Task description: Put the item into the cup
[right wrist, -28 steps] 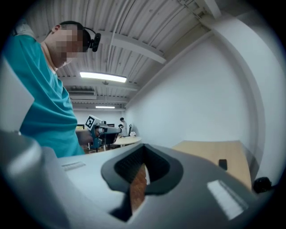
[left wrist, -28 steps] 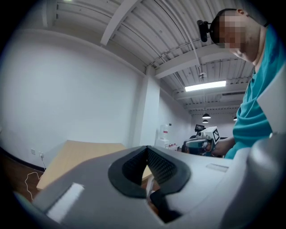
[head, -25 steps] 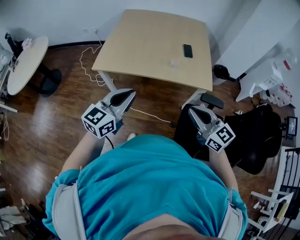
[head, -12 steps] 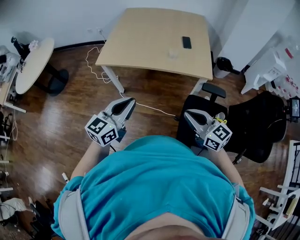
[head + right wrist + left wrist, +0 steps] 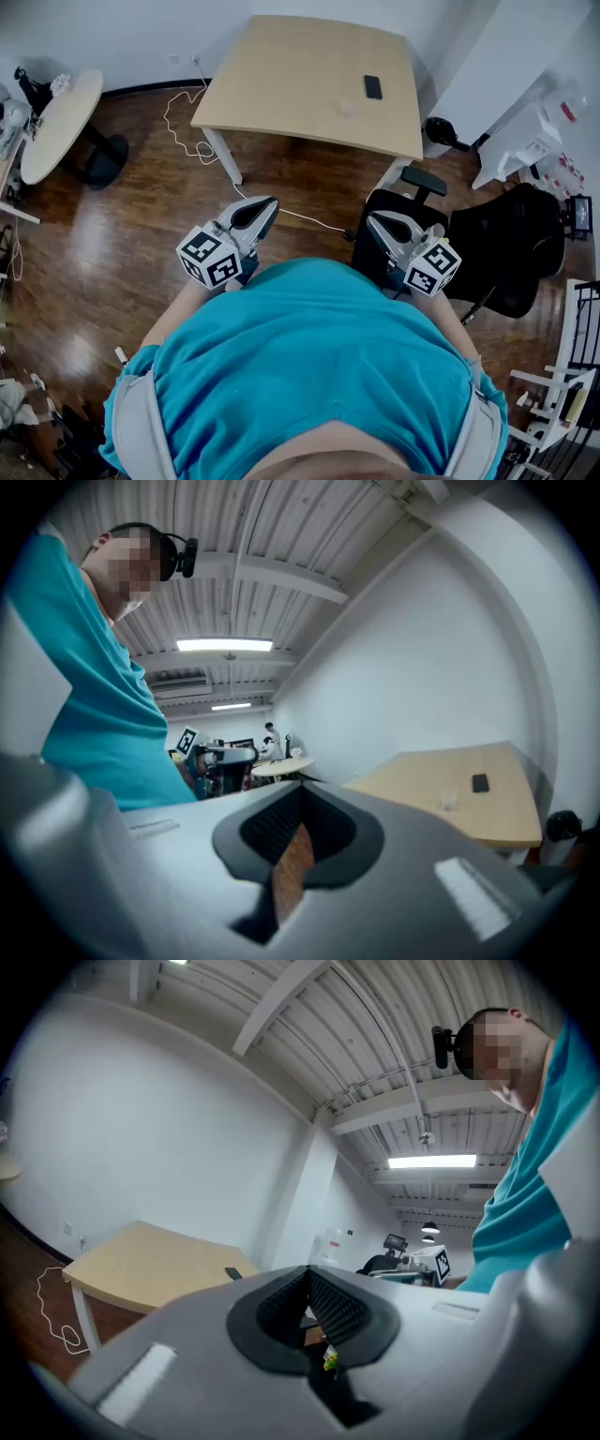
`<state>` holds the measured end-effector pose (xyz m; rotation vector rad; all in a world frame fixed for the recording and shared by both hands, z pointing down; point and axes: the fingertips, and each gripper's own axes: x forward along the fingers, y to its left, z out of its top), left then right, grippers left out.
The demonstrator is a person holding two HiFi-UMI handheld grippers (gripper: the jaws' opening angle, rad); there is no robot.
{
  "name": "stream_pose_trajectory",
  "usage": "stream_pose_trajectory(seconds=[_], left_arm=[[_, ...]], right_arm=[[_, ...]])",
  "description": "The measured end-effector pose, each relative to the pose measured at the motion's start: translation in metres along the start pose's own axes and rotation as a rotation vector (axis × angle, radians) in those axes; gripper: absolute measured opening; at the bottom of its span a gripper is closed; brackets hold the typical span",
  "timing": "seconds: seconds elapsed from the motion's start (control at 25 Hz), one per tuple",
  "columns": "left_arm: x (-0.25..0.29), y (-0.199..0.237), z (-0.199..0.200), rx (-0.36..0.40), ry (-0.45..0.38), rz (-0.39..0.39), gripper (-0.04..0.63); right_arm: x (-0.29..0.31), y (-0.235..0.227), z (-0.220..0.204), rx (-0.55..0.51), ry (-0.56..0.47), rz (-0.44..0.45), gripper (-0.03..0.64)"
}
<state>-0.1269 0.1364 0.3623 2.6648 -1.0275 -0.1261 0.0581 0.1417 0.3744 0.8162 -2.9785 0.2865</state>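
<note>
A small clear cup [image 5: 348,108] stands on the light wooden table [image 5: 281,75], with a flat black item [image 5: 373,86] just beyond it. Both also show in the right gripper view: the cup [image 5: 448,801] and the black item [image 5: 480,783]. I hold both grippers in front of my chest, well short of the table and above the floor. My left gripper [image 5: 270,201] is shut and holds nothing, and its jaws meet at the tip [image 5: 307,1270]. My right gripper [image 5: 373,218] also looks shut and empty [image 5: 300,788].
A black office chair [image 5: 417,201] stands under my right gripper, between me and the table. A second dark chair [image 5: 514,251] and a white rack [image 5: 523,150] are at the right. A round table [image 5: 56,120] stands far left, and a white cable [image 5: 180,131] lies on the wood floor.
Both grippers have stayed shut in front of my chest and drawn slightly closer together. The view has shifted a little, and the black chair now lies nearer my right gripper.
</note>
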Motion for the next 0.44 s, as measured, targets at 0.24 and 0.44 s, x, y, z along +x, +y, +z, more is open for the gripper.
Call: stream_pose_trajectory(seconds=[0.24,0.44], left_arm=[[0.0060,-0.0068,-0.0086,-0.013,0.027,-0.044,0.005],[0.0095,-0.0117,-0.0061,-0.011,0.026,-0.045,0.005]], right_arm=[[-0.0001,-0.0008,0.0047,-0.011,-0.003,-0.011,0.000],[-0.0053,-0.0035,0.0053,-0.014,-0.001,-0.016,0.000]])
